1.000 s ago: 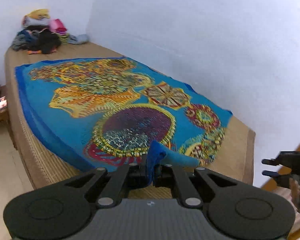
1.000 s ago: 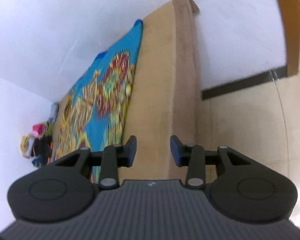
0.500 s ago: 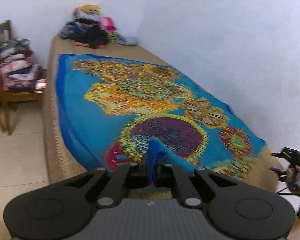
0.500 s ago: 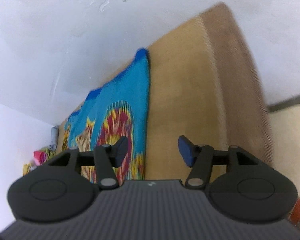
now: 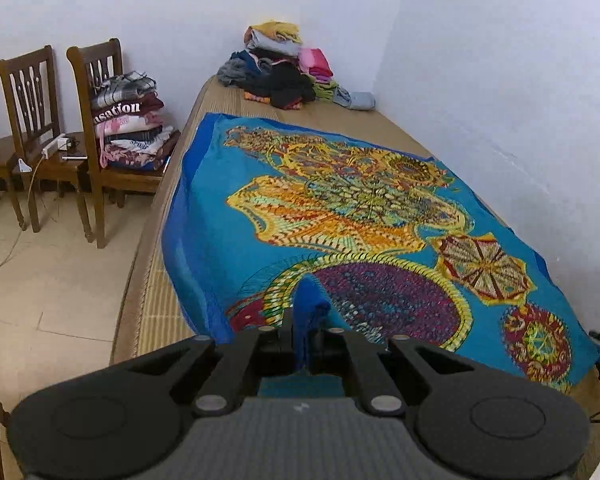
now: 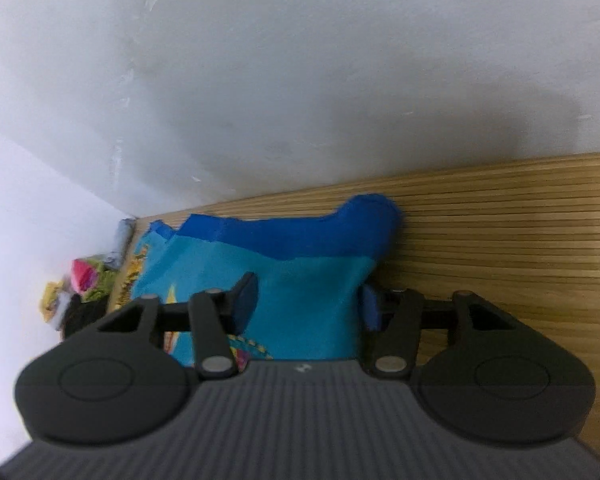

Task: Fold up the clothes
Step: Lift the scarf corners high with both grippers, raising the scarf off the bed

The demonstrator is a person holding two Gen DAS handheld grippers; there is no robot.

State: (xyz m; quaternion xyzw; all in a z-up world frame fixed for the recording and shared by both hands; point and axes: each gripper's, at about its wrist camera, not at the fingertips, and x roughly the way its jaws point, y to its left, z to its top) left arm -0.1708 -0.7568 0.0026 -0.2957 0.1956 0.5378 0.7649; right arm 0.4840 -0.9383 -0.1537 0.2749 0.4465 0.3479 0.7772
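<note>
Blue cloth (image 5: 204,216) corner pinched by left gripper (image 5: 305,340); right gripper (image 6: 306,304) spread wide.

The left gripper (image 5: 305,334) is closed, its jaws pinching a bunched fold of the blue cloth (image 5: 308,304) that stands up between them. It points along the cloth's length. The right gripper (image 6: 306,306) is rolled on its side, jaws spread wide, one finger (image 6: 245,300) over the cloth and the other (image 6: 371,307) at its edge. In the left view only its tip shows at the far right.
</note>
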